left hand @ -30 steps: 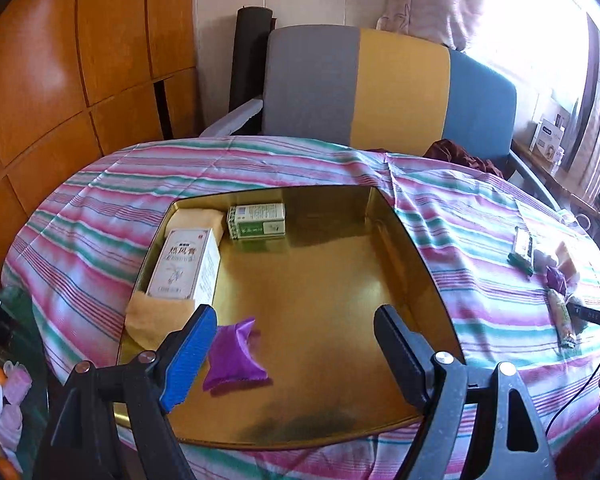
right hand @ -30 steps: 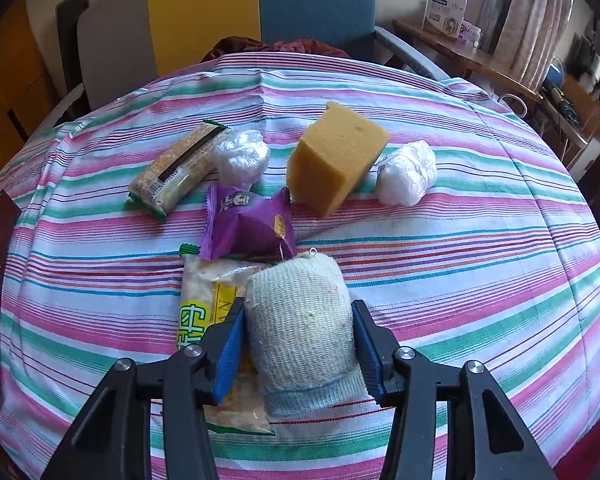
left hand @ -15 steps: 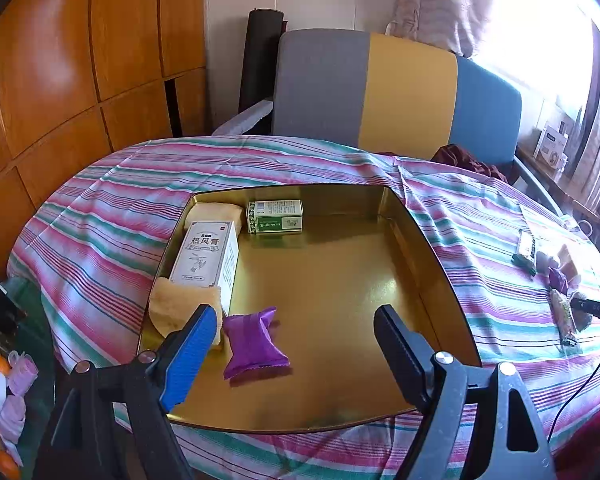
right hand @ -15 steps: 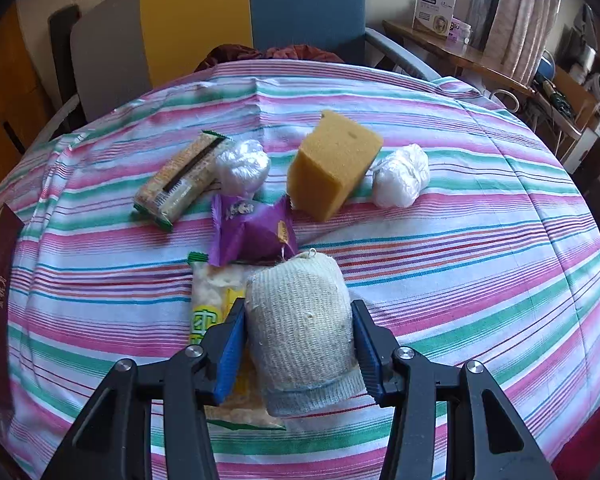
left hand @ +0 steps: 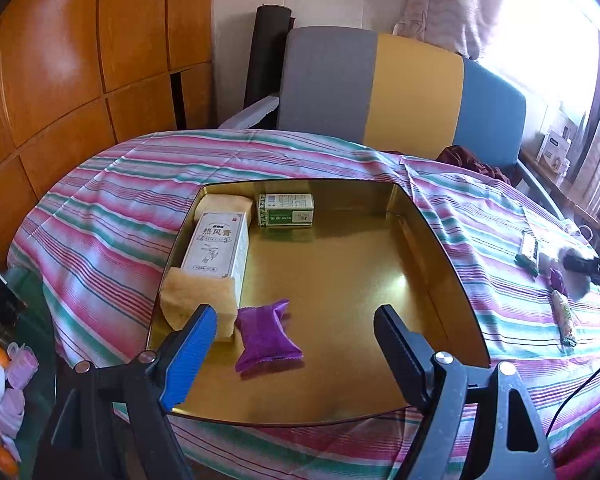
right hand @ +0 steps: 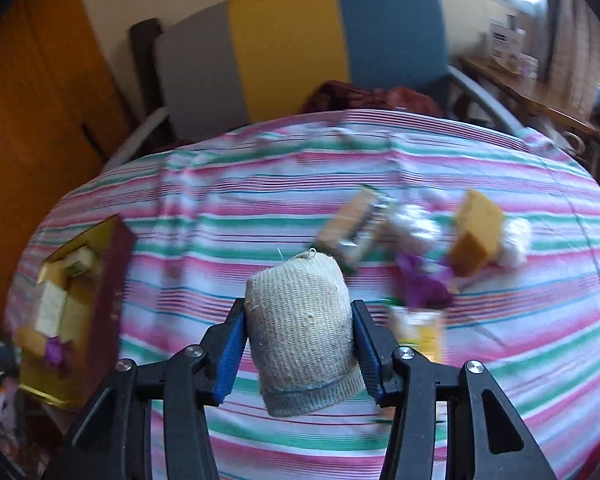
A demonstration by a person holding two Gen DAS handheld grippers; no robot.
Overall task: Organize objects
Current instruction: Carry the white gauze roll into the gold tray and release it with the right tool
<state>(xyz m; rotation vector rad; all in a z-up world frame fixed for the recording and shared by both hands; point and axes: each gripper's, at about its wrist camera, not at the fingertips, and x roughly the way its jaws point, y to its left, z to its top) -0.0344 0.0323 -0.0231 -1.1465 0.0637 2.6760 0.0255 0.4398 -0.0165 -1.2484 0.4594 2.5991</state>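
Between the right jaws: a rolled cloth (right hand: 303, 332), beige with a grey hem, is pinched across its width by the right gripper (right hand: 300, 350); both blue pads press its sides, so the jaws stand only partly apart and it hangs clear of the striped tablecloth (right hand: 260, 208).
Why held so: the grip sits at the roll's middle, which I judge keeps it from tipping or unrolling while carried.
Likely destination: the gold tray (right hand: 112, 240), seen at the far left of the right view with its dark red wall facing the roll.
Left gripper: the left gripper (left hand: 296, 344) hovers over the tray's near edge, jaws wide apart and holding nothing.
Tray contents: a white box (left hand: 216, 248) lies along the left wall between two sponges (left hand: 192, 300), a green box (left hand: 286, 210) sits by the back wall, and a purple packet (left hand: 266, 334) lies near the front, close to the left jaw.
Why packed so: things are kept tight against the walls, leaving the floor free.
Open room: the tray's middle and whole right half are bare, ample for the roll.
Edges to mind: the tray's raised right wall (left hand: 432, 248) must be cleared on entry, and the left gripper stands over the near rim.
Still on the table: a yellow sponge (right hand: 476, 232), packets and white bundles, blurred, lie well apart from the tray.
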